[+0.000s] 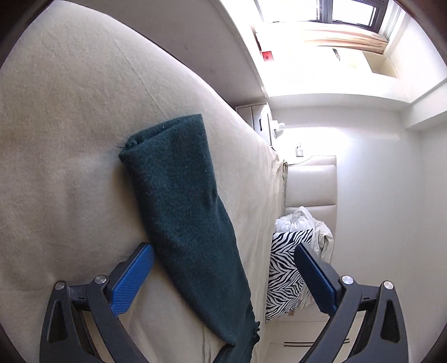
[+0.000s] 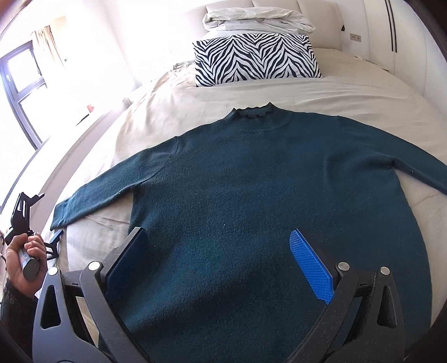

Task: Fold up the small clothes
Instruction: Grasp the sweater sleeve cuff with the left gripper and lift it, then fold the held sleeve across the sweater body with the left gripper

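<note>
A dark teal sweater lies flat on the beige bed sheet, collar toward the pillows and both sleeves spread out. My right gripper hovers open over the lower body of the sweater, nothing between its blue pads. In the left wrist view the left sleeve runs away from me, its cuff at the far end. My left gripper is open and straddles that sleeve near its upper part. The left gripper also shows in the right wrist view, held by a hand beside the cuff.
A zebra-print pillow and a crumpled white duvet sit at the head of the bed against a padded headboard. The bed's left edge drops toward a window wall. A wall with sockets stands at the right.
</note>
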### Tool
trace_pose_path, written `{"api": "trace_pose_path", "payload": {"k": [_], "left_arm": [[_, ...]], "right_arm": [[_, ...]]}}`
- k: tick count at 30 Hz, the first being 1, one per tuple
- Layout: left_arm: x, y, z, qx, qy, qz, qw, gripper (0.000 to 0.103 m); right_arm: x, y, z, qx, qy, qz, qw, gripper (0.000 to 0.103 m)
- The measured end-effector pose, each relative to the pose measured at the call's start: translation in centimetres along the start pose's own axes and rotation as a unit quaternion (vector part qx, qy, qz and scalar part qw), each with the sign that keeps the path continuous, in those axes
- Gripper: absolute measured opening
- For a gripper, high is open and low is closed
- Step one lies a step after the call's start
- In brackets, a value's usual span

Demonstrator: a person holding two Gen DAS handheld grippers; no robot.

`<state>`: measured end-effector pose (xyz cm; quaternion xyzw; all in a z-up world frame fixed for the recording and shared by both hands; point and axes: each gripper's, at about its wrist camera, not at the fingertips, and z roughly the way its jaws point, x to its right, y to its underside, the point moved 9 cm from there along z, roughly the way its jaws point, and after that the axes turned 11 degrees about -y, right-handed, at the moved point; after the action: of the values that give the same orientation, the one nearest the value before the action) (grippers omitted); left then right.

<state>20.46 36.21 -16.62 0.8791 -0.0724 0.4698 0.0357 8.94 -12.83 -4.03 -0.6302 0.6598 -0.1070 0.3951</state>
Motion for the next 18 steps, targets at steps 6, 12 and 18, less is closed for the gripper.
{"api": "trace_pose_path", "payload": {"k": [6, 12, 18], "left_arm": [[-0.1, -1.1, 2.2, 0.004, 0.001, -0.03, 0.9995, 0.056], [4.0, 0.0, 3.0, 0.014, -0.051, 0.072, 0.996, 0.008], [15.0, 8.5, 5.1, 0.01, -0.057, 0.291, 0.9548, 0.008]], "right_arm": [[1.0, 0.2, 0.1, 0.005, -0.018, 0.019, 1.0, 0.091], [4.1, 0.3, -0.4, 0.008, -0.025, 0.047, 0.999, 0.073], [8.0, 0.6, -1.2, 0.013, -0.028, 0.086, 0.996, 0.066]]}}
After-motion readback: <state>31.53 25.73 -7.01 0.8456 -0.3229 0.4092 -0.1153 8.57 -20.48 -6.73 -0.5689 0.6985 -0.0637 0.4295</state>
